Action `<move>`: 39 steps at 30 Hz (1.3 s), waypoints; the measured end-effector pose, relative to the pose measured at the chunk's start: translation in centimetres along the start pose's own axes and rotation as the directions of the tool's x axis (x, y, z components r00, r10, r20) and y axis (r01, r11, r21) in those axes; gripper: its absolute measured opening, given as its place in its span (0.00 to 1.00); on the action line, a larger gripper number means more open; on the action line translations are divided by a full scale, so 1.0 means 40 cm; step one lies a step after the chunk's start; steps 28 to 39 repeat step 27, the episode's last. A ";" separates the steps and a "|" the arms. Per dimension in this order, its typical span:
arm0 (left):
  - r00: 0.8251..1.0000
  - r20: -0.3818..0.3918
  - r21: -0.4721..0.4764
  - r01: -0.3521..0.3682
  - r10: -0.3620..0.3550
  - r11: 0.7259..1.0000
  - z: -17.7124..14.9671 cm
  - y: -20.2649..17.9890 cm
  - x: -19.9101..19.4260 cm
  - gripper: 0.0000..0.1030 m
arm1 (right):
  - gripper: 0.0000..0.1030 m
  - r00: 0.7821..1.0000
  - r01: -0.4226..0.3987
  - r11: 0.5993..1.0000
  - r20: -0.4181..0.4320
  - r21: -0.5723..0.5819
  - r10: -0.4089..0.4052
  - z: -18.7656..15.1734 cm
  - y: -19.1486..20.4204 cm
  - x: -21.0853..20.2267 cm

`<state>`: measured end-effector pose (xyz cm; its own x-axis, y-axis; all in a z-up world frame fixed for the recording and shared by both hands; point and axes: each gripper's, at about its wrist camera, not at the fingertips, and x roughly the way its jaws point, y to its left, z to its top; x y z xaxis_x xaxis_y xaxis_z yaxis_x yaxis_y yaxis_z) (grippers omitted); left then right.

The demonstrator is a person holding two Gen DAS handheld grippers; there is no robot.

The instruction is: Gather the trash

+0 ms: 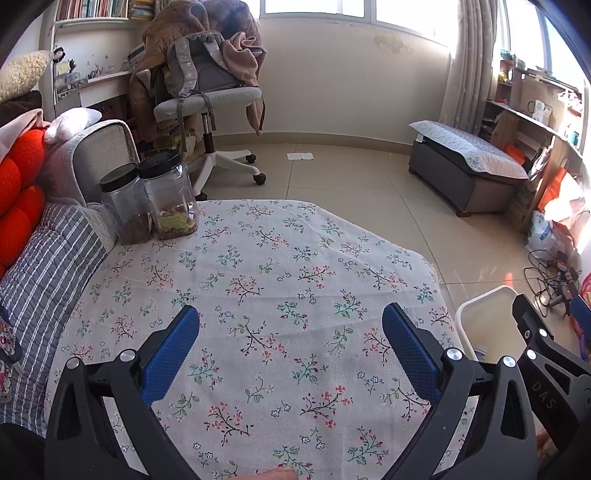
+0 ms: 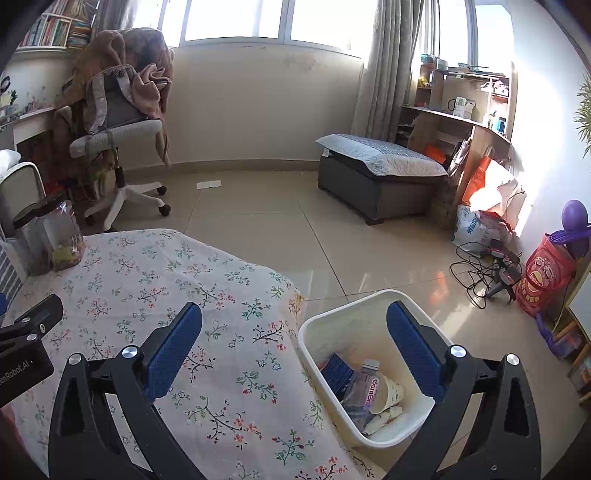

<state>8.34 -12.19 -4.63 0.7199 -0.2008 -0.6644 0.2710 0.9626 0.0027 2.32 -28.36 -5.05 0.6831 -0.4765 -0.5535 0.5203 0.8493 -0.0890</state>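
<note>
Both grippers, left (image 1: 291,325) and right (image 2: 294,325), are wide open and hold nothing. Trash (image 2: 369,395) lies already in the bin (image 2: 306,332) at 4 o'clock of the surface (image 1: 258,258). Check the floor paper (image 2: 209,184) at 12 o'clock next.

Sunlit windows (image 2: 236,18) brighten the beige tiled floor (image 2: 258,229); a cluttered office chair (image 1: 207,99) faces a padded bench (image 2: 376,173).

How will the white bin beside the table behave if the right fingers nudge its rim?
The white bin looks like thin plastic, so probably light. It holds only a few wrappers and stands on glossy floor tiles, so it likely slides. It might tip if pushed high.
</note>
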 end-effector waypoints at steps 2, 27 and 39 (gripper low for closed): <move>1.000 0.001 0.003 -0.001 0.001 1.000 0.000 0.000 0.001 0.94 | 0.93 1.000 0.001 1.000 -0.001 0.000 -0.001 0.000 0.000 0.000; 0.999 0.043 0.023 0.008 -0.009 1.000 0.004 -0.006 -0.003 0.94 | 0.93 1.000 -0.006 1.000 0.020 0.008 0.006 -0.001 -0.011 -0.008; 0.999 0.043 0.023 0.008 -0.009 1.000 0.004 -0.006 -0.003 0.94 | 0.93 1.000 -0.006 1.000 0.020 0.008 0.006 -0.001 -0.011 -0.008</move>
